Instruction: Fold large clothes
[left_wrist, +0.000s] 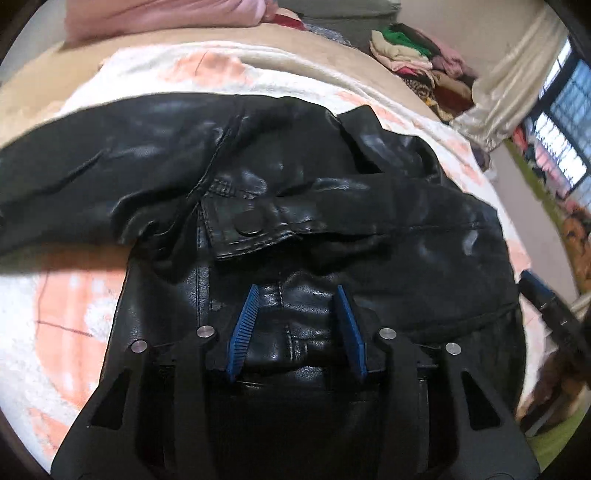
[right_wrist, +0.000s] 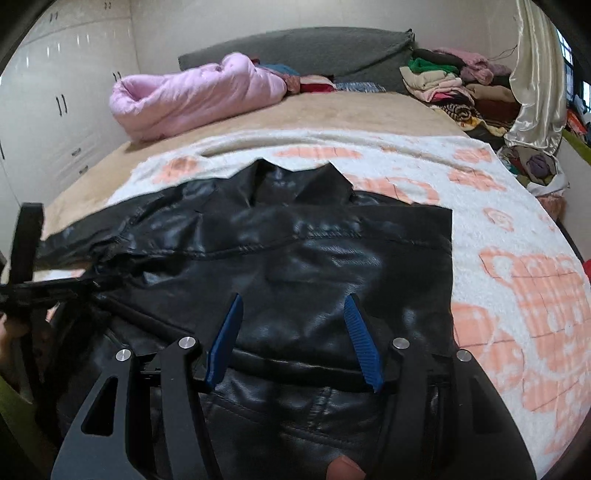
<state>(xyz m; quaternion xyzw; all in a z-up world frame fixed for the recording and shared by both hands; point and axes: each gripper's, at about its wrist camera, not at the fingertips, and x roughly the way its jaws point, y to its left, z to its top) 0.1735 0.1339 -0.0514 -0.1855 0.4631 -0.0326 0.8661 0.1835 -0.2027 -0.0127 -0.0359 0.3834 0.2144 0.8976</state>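
Lying across the bed's (right_wrist: 369, 110) near edge, the black leather jacket (right_wrist: 295, 251) is sitting beneath both spread hand-held grippers, left (left_wrist: 297, 295) and right (right_wrist: 293, 306); pink quilt (right_wrist: 192, 96) and clothes pile (right_wrist: 450, 81) are occupying the far edge.

Bedroom setup: white wardrobe (right_wrist: 55, 92) on the left wall, grey headboard (right_wrist: 295, 48), shiny cream curtain (right_wrist: 535, 74) by a barred window (left_wrist: 565, 122).
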